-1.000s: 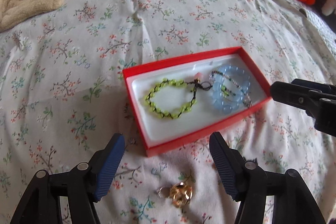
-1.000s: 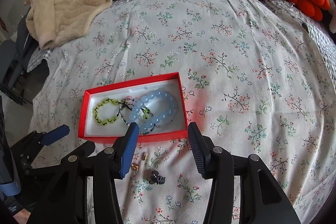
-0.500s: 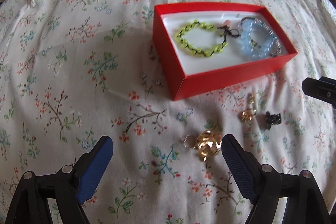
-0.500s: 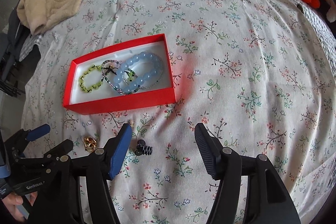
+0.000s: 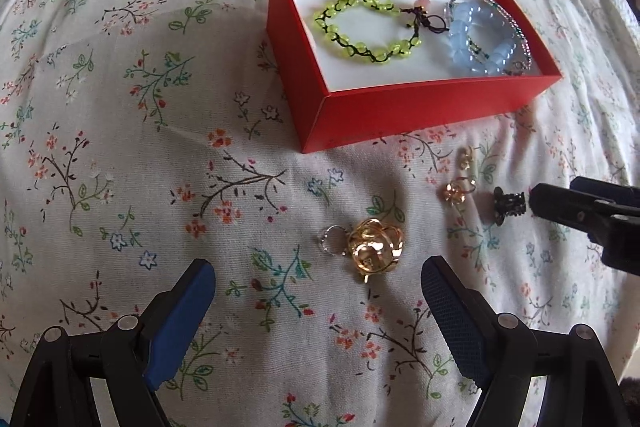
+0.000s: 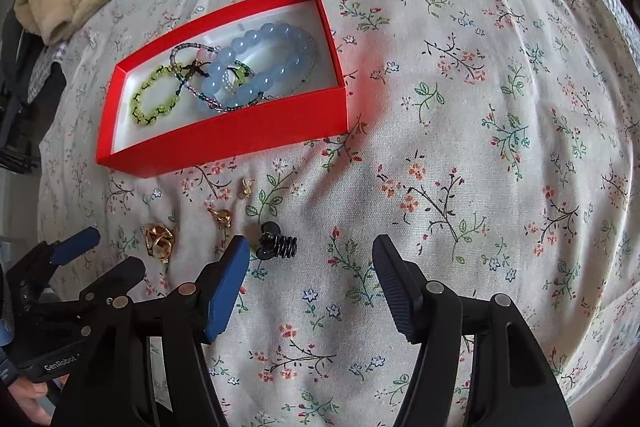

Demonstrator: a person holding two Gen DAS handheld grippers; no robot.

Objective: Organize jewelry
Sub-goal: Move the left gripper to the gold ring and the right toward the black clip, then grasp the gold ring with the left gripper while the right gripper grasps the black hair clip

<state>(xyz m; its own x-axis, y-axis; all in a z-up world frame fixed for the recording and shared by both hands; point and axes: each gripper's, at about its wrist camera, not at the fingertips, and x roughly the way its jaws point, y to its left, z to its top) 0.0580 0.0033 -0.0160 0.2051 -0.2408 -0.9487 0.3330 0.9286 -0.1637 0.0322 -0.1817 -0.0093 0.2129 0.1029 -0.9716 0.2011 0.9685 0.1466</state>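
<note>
Approach step: left tool (image 5: pixel 318 301) and right tool (image 6: pixel 310 281) both apart, empty, having just been spreading. Left hangs over gold rose ring (image 5: pixel 374 250), right beside black ring (image 6: pixel 278 246) on the bed (image 6: pixel 480 147). Next: straddle each ring, pinch, carry to red box (image 5: pixel 420 111).

Black fingers (image 5: pixel 452 311), blue ribbed pads, silver screws

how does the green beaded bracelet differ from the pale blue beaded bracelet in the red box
The green beaded bracelet has small yellow-green beads woven onto dark cord; the pale blue beaded bracelet has much larger, smooth, translucent blue beads. The green one lies alone on the white lining, its knotted cord end towards the blue one; the blue one is tangled with a thin strand of tiny beads. Both lie flat inside the red box.
</note>
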